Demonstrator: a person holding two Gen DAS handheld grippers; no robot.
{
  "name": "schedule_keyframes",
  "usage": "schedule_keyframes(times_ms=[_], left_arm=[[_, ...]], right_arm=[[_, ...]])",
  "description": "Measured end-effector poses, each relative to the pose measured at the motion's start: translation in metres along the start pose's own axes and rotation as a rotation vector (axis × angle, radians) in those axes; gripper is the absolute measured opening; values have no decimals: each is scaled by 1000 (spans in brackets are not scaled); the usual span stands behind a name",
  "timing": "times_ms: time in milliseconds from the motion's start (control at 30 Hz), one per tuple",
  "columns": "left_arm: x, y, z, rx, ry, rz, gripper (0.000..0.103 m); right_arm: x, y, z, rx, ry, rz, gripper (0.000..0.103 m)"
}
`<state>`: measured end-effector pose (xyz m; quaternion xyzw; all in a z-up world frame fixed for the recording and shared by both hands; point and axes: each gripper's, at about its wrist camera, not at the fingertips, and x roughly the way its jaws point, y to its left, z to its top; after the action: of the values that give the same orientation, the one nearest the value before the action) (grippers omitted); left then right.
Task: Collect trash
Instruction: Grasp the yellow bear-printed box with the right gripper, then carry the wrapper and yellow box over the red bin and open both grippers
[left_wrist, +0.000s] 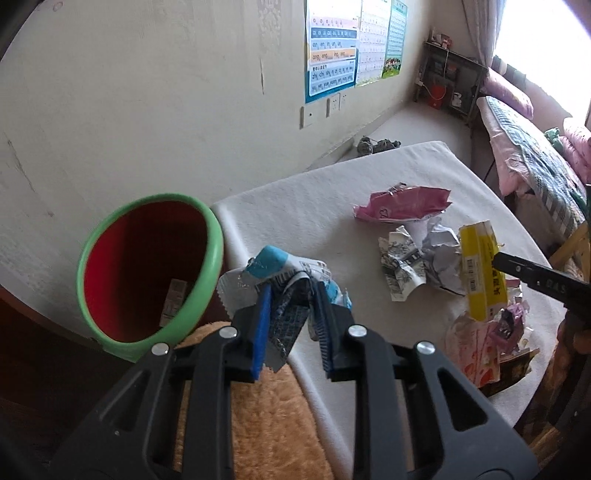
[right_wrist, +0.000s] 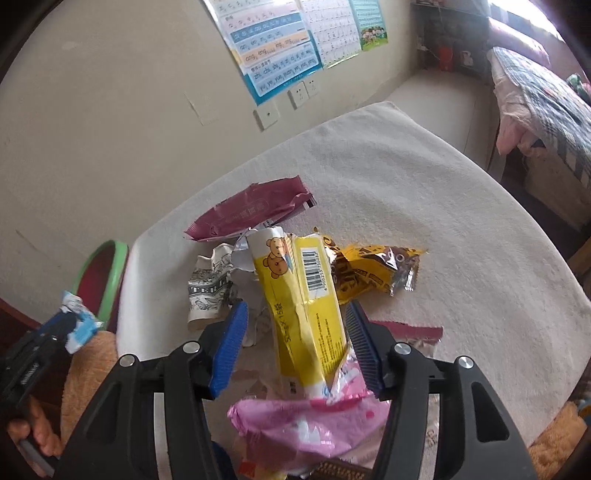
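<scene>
The crumpled blue-and-white foil wrapper (left_wrist: 284, 280) hangs pinched in the left gripper (left_wrist: 291, 321), beside the green-rimmed red plastic bin (left_wrist: 147, 266) at the white cloth-covered table (left_wrist: 314, 206) edge. Its loose tail could snag the rim and spill outside. The right gripper (right_wrist: 295, 339) stands spread around a yellow carton (right_wrist: 303, 295) without clamping it; the far tabletop lies open.

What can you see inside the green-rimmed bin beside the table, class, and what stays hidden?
Inside the bin, red walls and one pale printed scrap lying near the bottom are visible. The near rim covers the lowest part, so anything else down there cannot be seen.
</scene>
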<state>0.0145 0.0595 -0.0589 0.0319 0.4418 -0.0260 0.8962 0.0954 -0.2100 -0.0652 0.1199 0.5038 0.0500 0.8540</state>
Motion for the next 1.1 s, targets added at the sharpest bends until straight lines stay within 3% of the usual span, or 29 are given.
schedule_keyframes(times_ms=[133,200,233,333,833,1100], left_arm=[[-6,5,3,-12,-19,6,23],[-8,7,4,-13,-28,10,23],[-9,8,5,-14,-32,12,23],[-10,11,6,-23,-34,10,23],[-24,23,12,-67,-71,-7,23],[-32,36,17,-90,-102,8,23]], right_arm=[[9,9,0,-66,18,-32,48],[15,11,-1,-75,40,-41,36],[18,12,-1,-78,50,-46,22],[16,14,-1,-101,39,-57,17],[-71,46,17,-43,-202,50,16],[-85,76,15,-80,-218,79,16]])
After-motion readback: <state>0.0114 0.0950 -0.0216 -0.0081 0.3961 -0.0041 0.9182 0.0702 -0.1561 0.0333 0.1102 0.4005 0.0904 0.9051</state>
